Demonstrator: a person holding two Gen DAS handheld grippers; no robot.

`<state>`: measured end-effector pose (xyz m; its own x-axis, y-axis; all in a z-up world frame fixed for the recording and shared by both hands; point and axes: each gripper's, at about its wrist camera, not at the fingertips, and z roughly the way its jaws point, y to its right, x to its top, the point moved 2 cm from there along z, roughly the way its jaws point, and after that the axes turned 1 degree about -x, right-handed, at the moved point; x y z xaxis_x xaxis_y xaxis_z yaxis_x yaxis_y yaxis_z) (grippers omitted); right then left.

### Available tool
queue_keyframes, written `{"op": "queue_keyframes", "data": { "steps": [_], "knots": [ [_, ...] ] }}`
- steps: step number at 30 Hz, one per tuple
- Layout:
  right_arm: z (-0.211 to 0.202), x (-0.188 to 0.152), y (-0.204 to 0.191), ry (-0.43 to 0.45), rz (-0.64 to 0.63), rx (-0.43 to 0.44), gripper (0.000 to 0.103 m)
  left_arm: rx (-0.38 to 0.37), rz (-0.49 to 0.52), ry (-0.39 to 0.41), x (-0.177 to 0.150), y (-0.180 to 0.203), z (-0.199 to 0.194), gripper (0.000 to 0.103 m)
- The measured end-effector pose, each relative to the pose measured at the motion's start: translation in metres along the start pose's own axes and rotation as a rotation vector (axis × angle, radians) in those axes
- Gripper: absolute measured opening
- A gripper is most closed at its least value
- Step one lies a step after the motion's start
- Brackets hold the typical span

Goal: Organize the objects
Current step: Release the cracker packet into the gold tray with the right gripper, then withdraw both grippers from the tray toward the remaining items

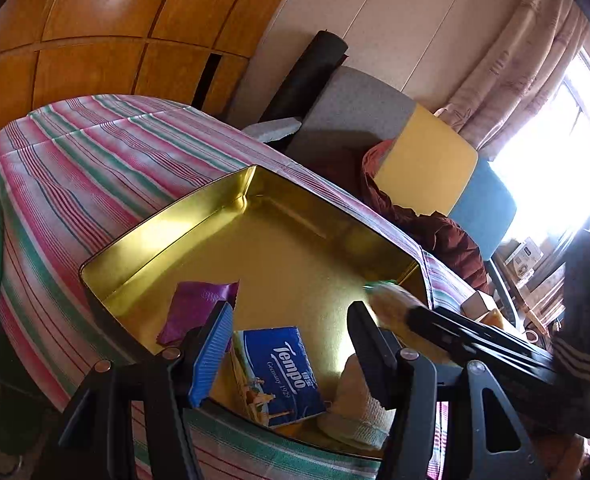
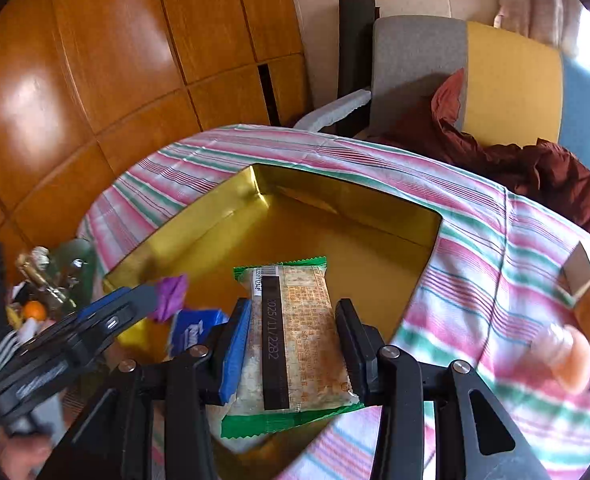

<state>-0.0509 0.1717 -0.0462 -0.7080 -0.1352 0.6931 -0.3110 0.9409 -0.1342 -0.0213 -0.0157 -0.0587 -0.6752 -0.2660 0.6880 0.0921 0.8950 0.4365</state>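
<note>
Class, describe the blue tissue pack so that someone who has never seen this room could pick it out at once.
Find the striped cloth and the open gold tin on it. The tissue pack lies flat in the tin's near end, between a purple wrapper and a cream cloth roll. It alone is blue, with white "Tempo" lettering.

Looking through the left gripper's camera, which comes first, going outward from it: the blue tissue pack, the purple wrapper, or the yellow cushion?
1. Blue tissue pack, in the gold tin's near corner, between the jaws.
2. Purple wrapper, further left in the tin.
3. Yellow cushion, off beyond the table.
</note>
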Motion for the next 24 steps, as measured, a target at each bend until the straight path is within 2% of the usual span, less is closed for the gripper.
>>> {"op": "queue_keyframes", "data": {
  "steps": [7, 8, 10, 16, 24],
  "knots": [
    [0.034, 0.004, 0.005, -0.046, -0.003, -0.047, 0.044, -0.02, 0.018, -0.005, -0.002, 0.006, 0.001, 0.06],
    [0.034, 0.004, 0.006, -0.046, 0.001, -0.043, 0.047, -0.018, 0.02, -0.011, -0.003, 0.006, 0.002, 0.06],
    [0.031, 0.002, 0.009, -0.042, 0.014, -0.045, 0.057, -0.017, 0.018, -0.016, -0.003, 0.006, 0.002, 0.06],
    [0.002, -0.009, 0.022, 0.021, 0.073, -0.05, 0.062, -0.021, 0.023, -0.029, -0.007, 0.008, 0.006, 0.06],
    [-0.02, -0.023, 0.033, 0.041, 0.144, -0.05, 0.066, -0.049, 0.065, -0.062, -0.016, 0.021, 0.011, 0.06]
  ]
}}
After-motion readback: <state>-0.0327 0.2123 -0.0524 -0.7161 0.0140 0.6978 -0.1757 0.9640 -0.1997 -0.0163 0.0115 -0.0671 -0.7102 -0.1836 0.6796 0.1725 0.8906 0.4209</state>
